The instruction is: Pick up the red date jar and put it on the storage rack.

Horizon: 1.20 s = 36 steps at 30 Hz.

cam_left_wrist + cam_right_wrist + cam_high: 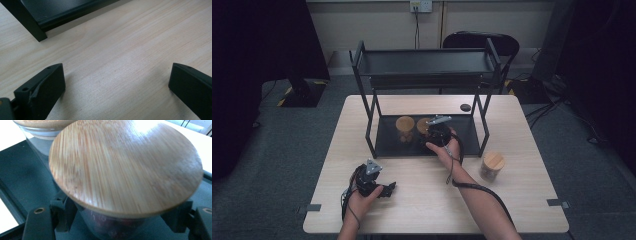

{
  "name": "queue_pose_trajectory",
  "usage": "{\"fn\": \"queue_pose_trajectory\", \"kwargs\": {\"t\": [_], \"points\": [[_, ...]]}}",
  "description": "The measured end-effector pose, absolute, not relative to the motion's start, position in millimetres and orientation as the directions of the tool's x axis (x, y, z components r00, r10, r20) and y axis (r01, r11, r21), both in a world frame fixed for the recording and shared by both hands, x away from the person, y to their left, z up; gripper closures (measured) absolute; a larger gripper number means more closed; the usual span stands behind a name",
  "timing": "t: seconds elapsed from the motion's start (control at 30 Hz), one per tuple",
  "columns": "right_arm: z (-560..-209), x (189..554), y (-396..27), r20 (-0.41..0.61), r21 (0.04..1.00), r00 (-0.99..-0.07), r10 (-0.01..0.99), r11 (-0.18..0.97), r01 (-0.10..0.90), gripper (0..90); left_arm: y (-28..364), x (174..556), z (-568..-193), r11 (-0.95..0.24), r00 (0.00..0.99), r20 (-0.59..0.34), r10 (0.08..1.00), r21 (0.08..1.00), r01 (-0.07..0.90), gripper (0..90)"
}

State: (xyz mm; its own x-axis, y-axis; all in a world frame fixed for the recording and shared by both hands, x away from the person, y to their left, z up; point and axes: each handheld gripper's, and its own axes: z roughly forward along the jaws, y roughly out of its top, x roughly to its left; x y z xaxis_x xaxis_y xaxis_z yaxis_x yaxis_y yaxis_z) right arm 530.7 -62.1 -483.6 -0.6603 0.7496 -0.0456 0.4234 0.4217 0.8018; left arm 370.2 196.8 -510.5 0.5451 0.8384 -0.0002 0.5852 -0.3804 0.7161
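Jars first, from the high view: my right tool (435,134) reaches under the black rack (427,70) onto its bottom shelf, beside another lidded jar (405,125); a third jar (492,166) waits near the counter's (337,150) right edge. My left tool (384,189) rests near the front edge.

Left gripper view: its jaws stand wide over bare wood, the rack's foot (27,22) just ahead.

Right gripper view: jaws hug the glass under the bamboo lid (125,165) of the gripped jar (112,226). I'd move it level and low; the neighbour jar crowds one side, the upper shelf limits headroom.
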Motion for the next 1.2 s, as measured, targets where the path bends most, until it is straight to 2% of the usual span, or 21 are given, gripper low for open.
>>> {"fn": "queue_pose_trajectory", "kwargs": {"t": [1.2], "points": [[-484.7,540.1,-58.2,-0.057,0.808,-0.655,0.753,0.42,0.413,24.4,196.9,370.3,-510.5,-0.382,0.546,0.001,0.838,0.716,0.585,0.3]]}}
